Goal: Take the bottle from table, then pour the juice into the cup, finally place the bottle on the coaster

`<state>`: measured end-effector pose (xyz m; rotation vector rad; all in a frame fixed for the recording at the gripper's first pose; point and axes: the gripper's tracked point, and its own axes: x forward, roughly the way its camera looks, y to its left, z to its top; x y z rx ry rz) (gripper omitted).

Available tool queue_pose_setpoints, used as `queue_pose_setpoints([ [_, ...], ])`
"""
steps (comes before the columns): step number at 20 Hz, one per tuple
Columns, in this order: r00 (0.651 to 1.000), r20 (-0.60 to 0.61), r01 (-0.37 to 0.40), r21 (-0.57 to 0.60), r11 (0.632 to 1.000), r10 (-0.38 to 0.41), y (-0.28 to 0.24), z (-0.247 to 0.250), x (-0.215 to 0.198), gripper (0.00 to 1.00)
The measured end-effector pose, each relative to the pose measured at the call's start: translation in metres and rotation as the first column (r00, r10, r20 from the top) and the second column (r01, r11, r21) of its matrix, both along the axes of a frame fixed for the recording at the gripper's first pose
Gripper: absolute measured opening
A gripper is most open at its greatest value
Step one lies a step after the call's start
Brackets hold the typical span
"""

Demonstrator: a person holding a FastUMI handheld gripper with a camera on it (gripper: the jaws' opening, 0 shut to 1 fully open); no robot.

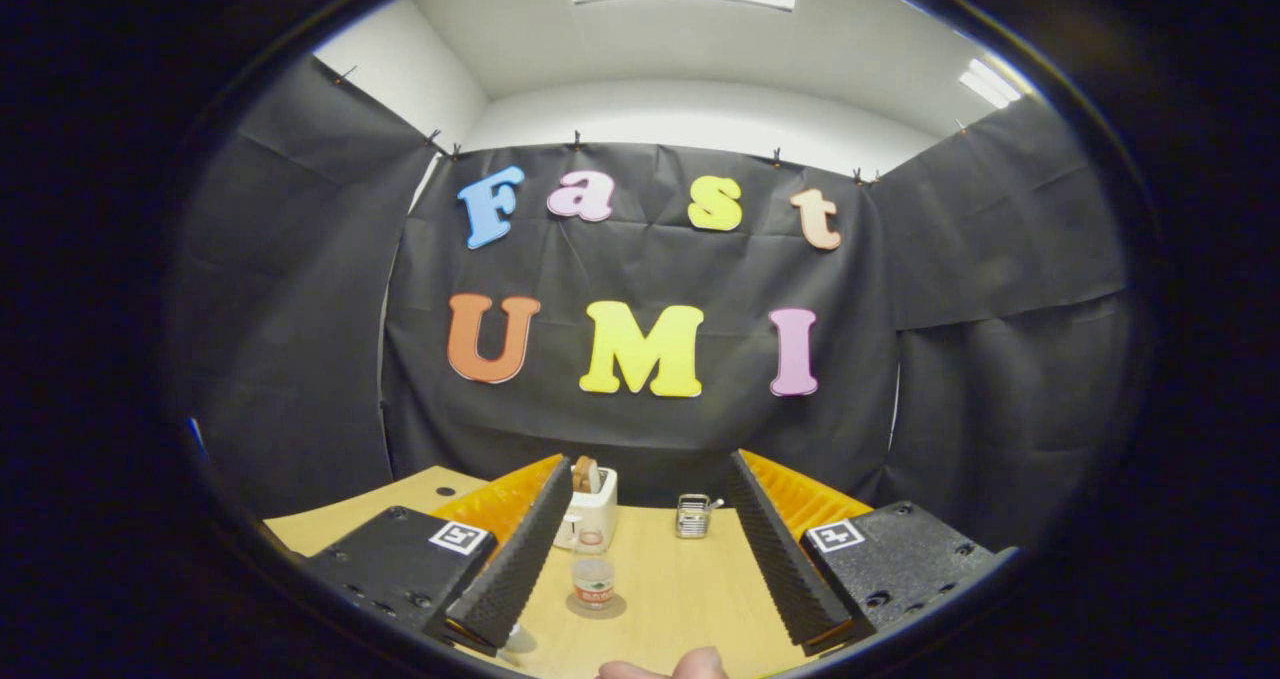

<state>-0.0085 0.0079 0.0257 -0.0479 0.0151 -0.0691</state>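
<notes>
We are holding our gripper (648,559) above a light wooden table (690,599), and its two ridged fingers (520,559) are standing wide apart with nothing between their pads, so the jaws are open and gripping nothing. Ahead of the fingers, nearer the left one, we are seeing a small clear plastic bottle (593,577) with a red and white label band, standing upright on a round brownish coaster (596,606) that shows as a flat disc around its base. Beyond the bottle, just past the tip of the left finger, we are looking at a white toaster (590,514) with a brown slice of bread sticking up from its slot. Further right, closer to the right finger's tip, we are seeing a small clear ribbed glass cup (692,516) with a metallic sheen; we cannot tell whether it is holding any juice. At the near edge of the table, between the bases of the fingers, part of a person's hand (665,668) is peeking in. Black cloth is hanging behind the table.
</notes>
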Motion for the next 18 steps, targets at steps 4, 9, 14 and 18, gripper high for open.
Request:
queue_pose_setpoints([
  [4, 1.0, -0.009, -0.02, 0.011, 1.0, 0.02, 0.006, -0.001, -0.001, 1.0],
  [9, 0.998, -0.048, -0.038, 0.044, 0.998, 0.04, 0.007, -0.012, 0.003, 1.0],
  [14, 0.997, -0.062, -0.044, 0.057, 0.997, 0.048, 0.01, -0.016, 0.004, 1.0],
  [18, 0.996, -0.075, -0.041, 0.053, 0.998, 0.045, 0.01, -0.023, 0.001, 1.0],
])
